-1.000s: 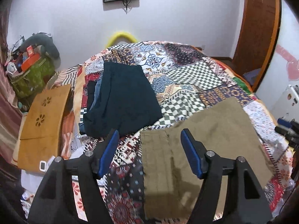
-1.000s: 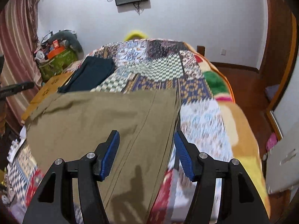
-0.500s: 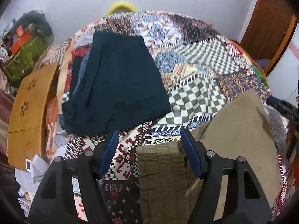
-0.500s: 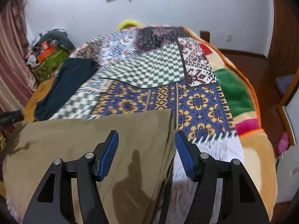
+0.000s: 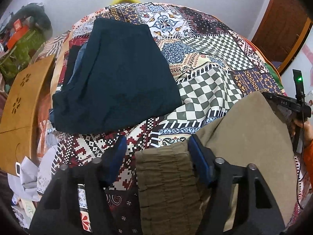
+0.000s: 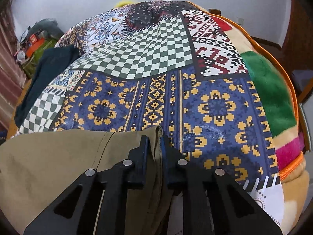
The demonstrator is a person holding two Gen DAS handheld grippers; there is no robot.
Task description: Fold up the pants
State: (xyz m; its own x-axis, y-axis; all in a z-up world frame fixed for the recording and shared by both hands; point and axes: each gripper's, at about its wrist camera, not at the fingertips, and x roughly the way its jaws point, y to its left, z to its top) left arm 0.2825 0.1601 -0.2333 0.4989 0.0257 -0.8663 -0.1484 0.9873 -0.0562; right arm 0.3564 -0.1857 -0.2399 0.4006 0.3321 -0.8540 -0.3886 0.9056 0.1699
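Since half a second ago, the right gripper (image 6: 155, 146) has closed its fingers onto the hem corner of the olive pants (image 6: 49, 162), which lie spread across the near edge of the patchwork bedspread (image 6: 215, 105). At far left, a wooden board (image 5: 21, 101) leans beside the bed. Next comes a folded dark garment (image 5: 119, 78) on the bedspread. The left gripper (image 5: 156, 152) has its fingers apart, straddling the gathered waistband of the pants (image 5: 168, 184). At right, the clamped corner stands pinched upright.

left tool (image 5: 156, 150) spread wide, right tool (image 6: 155, 145) pinched
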